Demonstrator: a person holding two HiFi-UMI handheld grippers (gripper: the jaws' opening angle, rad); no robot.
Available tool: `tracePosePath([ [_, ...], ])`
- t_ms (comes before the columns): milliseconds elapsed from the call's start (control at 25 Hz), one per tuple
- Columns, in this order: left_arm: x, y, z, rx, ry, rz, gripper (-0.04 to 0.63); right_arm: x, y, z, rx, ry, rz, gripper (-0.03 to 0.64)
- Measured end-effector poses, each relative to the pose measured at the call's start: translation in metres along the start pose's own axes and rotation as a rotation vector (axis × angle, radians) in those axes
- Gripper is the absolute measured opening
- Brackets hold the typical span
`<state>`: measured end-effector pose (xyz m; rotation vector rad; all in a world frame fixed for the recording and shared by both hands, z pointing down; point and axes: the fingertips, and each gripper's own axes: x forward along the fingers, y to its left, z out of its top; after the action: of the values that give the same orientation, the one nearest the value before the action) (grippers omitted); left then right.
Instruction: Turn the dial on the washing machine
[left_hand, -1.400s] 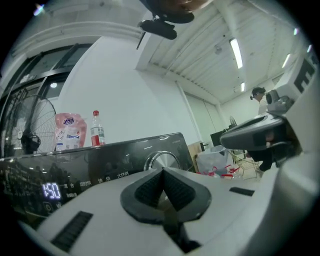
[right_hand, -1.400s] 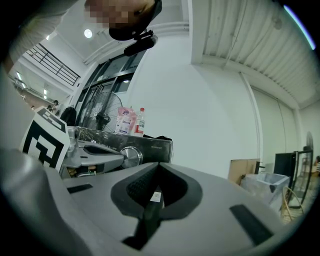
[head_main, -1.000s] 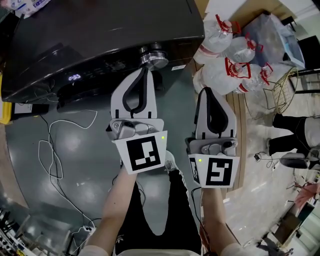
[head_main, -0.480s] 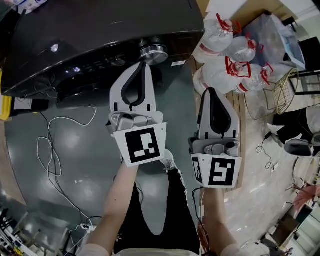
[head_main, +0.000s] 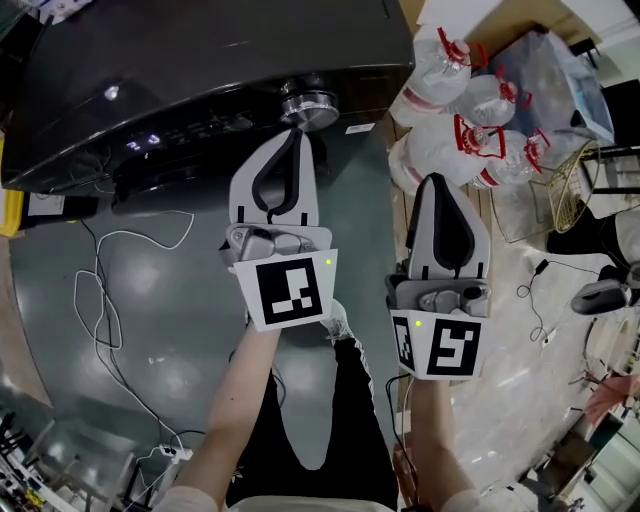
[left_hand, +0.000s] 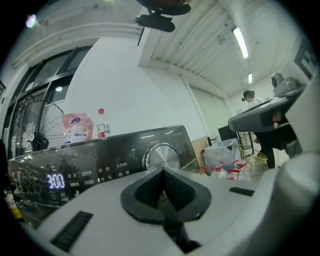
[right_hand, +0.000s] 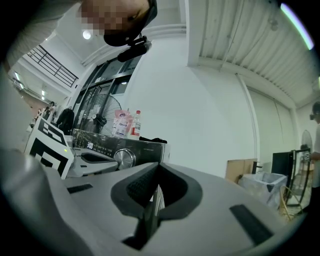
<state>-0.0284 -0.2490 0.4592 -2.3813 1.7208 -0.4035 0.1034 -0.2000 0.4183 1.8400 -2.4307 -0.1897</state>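
Note:
The dark washing machine (head_main: 200, 50) fills the top of the head view, its silver dial (head_main: 308, 106) at the right end of the lit control panel (head_main: 170, 135). My left gripper (head_main: 293, 133) is shut with nothing in it, its tip just below the dial and a small gap away. In the left gripper view the dial (left_hand: 161, 156) stands straight beyond the closed left gripper (left_hand: 162, 172), and the display (left_hand: 55, 181) reads 3:00. My right gripper (head_main: 437, 180) hangs shut and empty, to the right of the machine. In its own view the right gripper (right_hand: 159, 167) sees the dial (right_hand: 123, 158) off to the left.
Several large water bottles with red caps (head_main: 455, 120) and a plastic bag (head_main: 545, 70) stand right of the machine. A wire basket (head_main: 560, 195) lies further right. Cables (head_main: 105, 290) trail over the grey floor. A detergent pouch (left_hand: 75, 127) and a bottle (left_hand: 102, 124) stand on the machine.
The left gripper has drawn back a little from the dial. The right gripper has drifted slightly down and to the right. Both stay shut.

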Motion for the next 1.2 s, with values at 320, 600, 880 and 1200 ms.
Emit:
tracePosePath([
  [320,0.006,-0.011,-0.003,0.0,0.003,-0.04,-0.003,0.003,0.001,-0.002,-0.001,0.003,0.003,0.003],
  [600,0.006,-0.012,-0.001,-0.001,-0.006,-0.037,-0.003,0.003,-0.003,-0.004,0.0,0.007,-0.003,0.003],
  [880,-0.001,-0.016,-0.006,-0.014,0.014,-0.054,-0.002,0.001,-0.002,-0.002,-0.008,0.01,-0.003,0.003],
  [1200,-0.02,-0.015,0.018,-0.021,-0.015,-0.072,-0.002,-0.004,0.009,0.021,-0.024,-0.017,0.001,0.002],
])
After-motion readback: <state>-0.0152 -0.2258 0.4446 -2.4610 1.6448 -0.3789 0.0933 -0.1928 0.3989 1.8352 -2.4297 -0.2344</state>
